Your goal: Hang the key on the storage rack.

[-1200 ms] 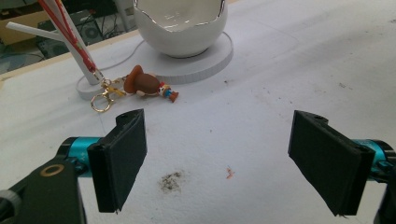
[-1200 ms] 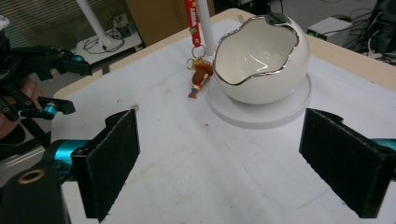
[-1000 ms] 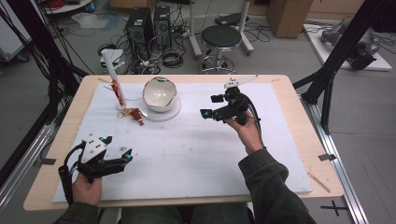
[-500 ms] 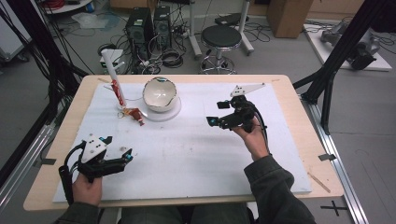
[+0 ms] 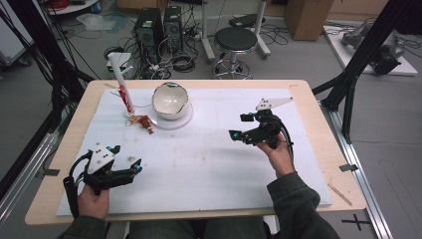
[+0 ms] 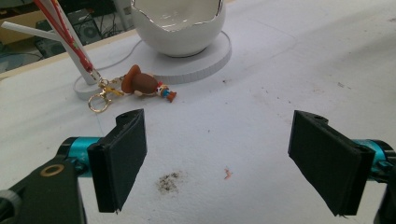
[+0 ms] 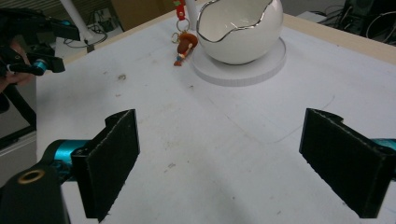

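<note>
High view: left tool (image 5: pixel 135 168) sits near the bench's (image 5: pixel 59 139) near-left corner, held by the person's left hand (image 5: pixel 93 198), jaws spread, nothing between them. Right tool (image 5: pixel 238 127) is held above the white sheet (image 5: pixel 199 164) toward the right edge, jaws wide apart, empty, pointing left toward the bowl. The egg-shaped white bowl (image 5: pixel 171 101) stands on a round white base (image 5: pixel 185 119) near the far edge, left of centre. A small figure keychain (image 5: pixel 143 122) lies just beside the base on its left, under a leaning white post (image 5: pixel 121 79) with a red strap.

Against the frame a second ago: the right tool has drifted back toward the right edge and nearer the person; the left tool has not moved. Bowl and keychain unchanged.

Left tool view: both black pads (image 6: pixel 119 158) far apart, hovering over bare sheet; nothing gripped. Keychain (image 6: pixel 142 85) detail visible here: brown hat, gold ring and clasp. A dark smudge (image 6: pixel 167 183) marks the sheet.

Right tool view: pads (image 7: pixel 112 161) equally wide, empty. Bowl's (image 7: pixel 240 30) jagged silver rim is clear; the left tool (image 7: pixel 39 44) shows at far left.
</note>
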Tool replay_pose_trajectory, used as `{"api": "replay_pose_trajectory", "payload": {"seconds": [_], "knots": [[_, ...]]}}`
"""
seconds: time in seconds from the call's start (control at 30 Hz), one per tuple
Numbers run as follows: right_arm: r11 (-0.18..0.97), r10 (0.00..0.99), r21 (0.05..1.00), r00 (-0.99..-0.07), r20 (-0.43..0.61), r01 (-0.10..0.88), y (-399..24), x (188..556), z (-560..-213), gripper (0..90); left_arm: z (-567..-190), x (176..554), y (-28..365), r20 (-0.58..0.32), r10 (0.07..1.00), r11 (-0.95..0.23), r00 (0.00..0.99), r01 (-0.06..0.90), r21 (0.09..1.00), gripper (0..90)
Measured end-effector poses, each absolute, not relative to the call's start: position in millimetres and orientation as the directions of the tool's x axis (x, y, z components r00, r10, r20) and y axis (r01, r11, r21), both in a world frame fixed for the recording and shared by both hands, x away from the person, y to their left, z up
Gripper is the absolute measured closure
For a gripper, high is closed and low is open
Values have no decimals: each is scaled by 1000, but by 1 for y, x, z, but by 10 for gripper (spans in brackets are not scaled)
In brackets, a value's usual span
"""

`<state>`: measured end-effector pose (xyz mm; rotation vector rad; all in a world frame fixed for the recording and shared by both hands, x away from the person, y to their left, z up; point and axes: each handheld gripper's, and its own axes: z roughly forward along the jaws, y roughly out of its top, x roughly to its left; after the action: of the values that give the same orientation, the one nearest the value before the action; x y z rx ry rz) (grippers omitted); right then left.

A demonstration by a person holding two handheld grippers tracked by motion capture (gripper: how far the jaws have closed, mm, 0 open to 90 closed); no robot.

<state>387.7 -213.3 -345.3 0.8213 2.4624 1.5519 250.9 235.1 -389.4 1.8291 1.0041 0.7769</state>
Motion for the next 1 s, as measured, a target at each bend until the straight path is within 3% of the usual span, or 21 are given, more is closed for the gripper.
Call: {"api": "replay_pose_trajectory", "payload": {"seconds": [1.0], "knots": [[334, 559, 847, -810, 174, 412, -251, 360, -372, 111, -390, 250, 234, 100, 873, -280, 478, 322, 904, 199]]}}
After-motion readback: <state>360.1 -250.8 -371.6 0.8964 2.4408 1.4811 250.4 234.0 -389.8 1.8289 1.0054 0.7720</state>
